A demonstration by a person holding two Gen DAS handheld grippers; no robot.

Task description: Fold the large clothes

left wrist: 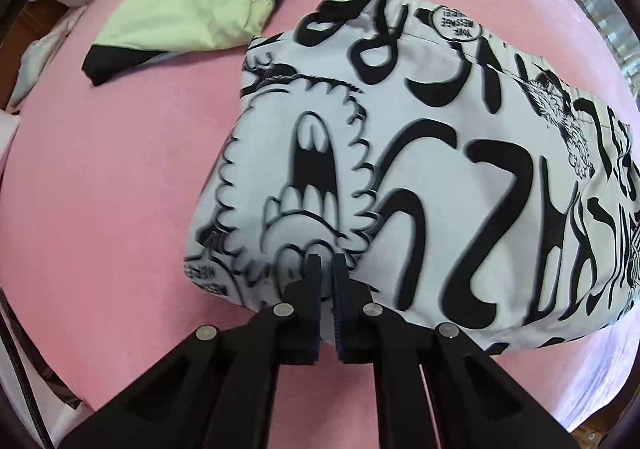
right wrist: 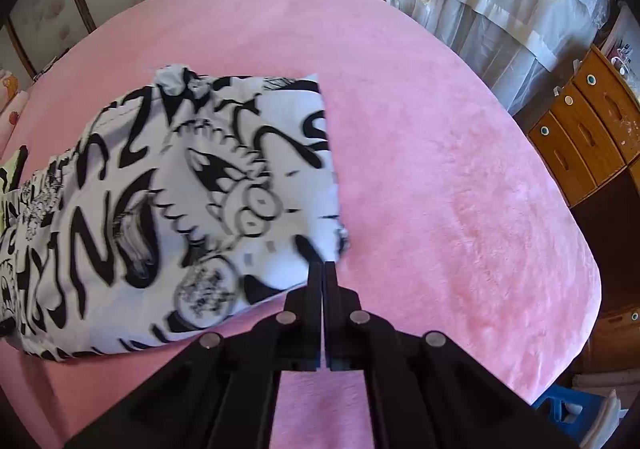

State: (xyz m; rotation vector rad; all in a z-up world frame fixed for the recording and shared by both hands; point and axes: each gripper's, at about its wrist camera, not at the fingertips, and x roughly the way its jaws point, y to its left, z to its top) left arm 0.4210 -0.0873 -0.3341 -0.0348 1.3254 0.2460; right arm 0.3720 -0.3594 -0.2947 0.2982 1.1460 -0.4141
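The white garment with black graffiti print lies partly folded on the pink bedspread, its near edge lifted. The left gripper pinches that edge with its jaws closed on a pleat of fabric; the right gripper is clamped on the garment's near right corner. To fold well, I judge both hands should carry the edge forward level and taut, laying it square on the far hem before letting go. A folded green-and-black garment rests beyond, just beside it. A wooden dresser stands off the bed.
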